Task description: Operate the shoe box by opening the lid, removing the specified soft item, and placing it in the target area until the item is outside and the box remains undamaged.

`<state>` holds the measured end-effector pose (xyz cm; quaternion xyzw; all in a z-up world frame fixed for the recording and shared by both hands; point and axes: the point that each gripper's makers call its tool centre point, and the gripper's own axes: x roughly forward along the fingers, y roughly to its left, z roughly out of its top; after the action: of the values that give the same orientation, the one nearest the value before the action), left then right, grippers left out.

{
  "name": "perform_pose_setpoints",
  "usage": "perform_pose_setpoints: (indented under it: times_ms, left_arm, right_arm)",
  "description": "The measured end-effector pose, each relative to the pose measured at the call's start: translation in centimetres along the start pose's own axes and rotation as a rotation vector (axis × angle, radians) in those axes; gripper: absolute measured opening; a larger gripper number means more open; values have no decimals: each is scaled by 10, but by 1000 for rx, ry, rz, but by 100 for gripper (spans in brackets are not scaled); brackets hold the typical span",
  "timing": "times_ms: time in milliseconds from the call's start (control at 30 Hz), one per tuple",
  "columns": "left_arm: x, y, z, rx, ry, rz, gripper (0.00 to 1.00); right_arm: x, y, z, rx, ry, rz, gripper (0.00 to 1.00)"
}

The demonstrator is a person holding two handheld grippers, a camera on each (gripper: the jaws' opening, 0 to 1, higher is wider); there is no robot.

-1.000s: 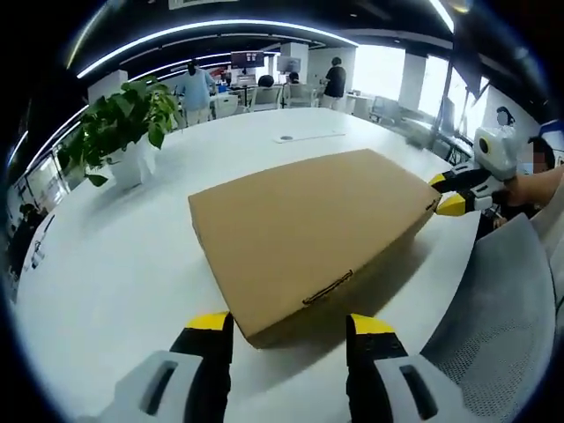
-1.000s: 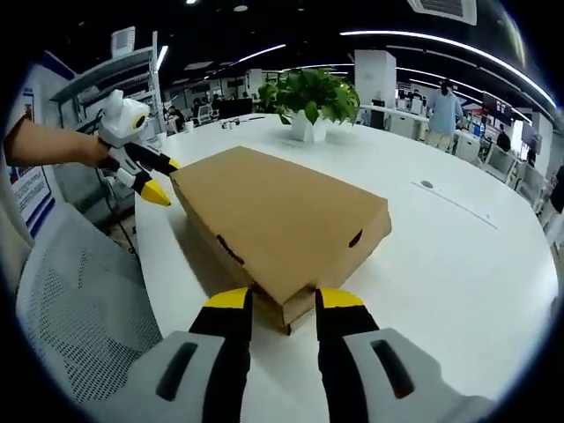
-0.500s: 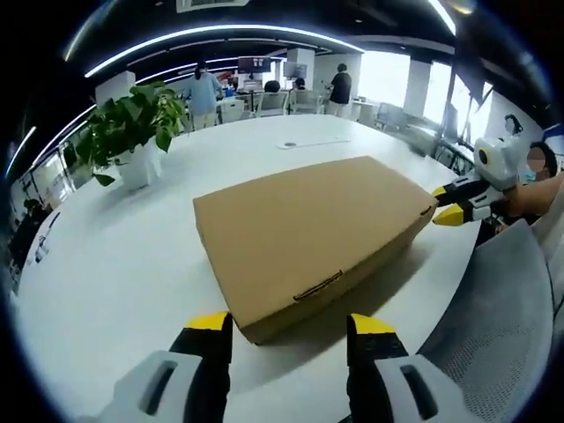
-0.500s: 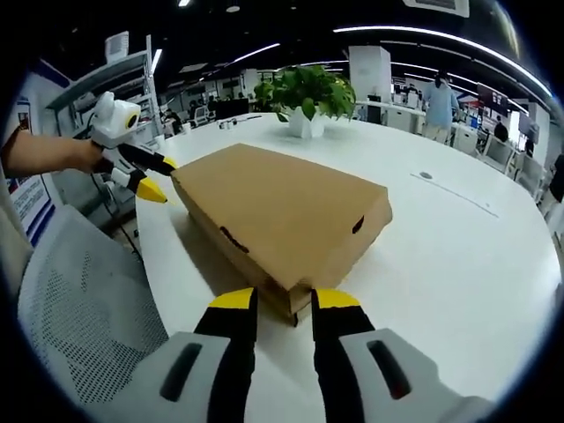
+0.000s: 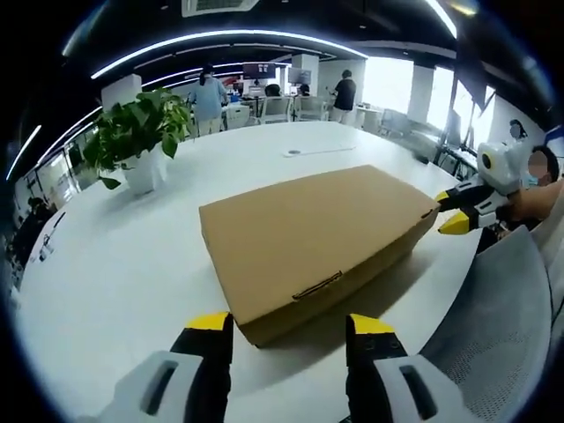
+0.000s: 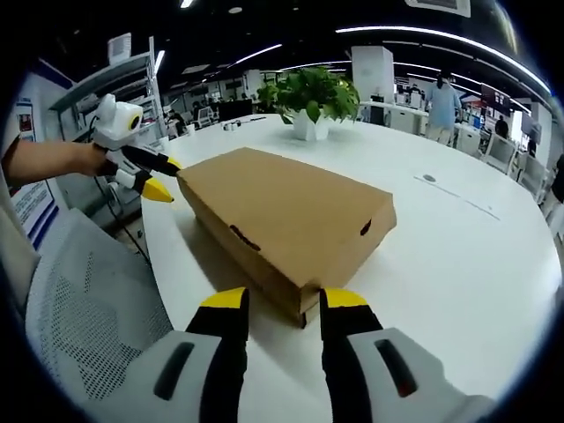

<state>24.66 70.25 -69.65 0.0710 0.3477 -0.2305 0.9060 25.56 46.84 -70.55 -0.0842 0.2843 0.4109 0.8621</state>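
Note:
A shut brown cardboard shoe box lies flat on the white table, with a tab slot in its near side. My left gripper is open, one jaw on each side of the box's near corner and just short of it. My right gripper is open in the same way at the opposite corner of the box. The right gripper also appears in the left gripper view, open beside the box's far right corner. The left gripper likewise appears in the right gripper view, open at the far left corner.
A potted green plant in a white pot stands on the table behind the box. A grey mesh chair sits at the table's edge by the person's arm. People and desks are far off in the office.
Both cameras have shifted slightly. The box lies where it was, lid shut. My right gripper's jaws stand a little wider apart than half a second ago.

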Motion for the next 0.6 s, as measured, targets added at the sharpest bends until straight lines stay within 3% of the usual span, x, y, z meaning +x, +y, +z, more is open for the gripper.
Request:
perform_pose_setpoints:
  times_ms: [600]
  left_arm:
    - [-23, -1, 31, 35, -57, 19, 52]
  right_arm:
    - [-18, 4, 30, 4, -67, -22, 32]
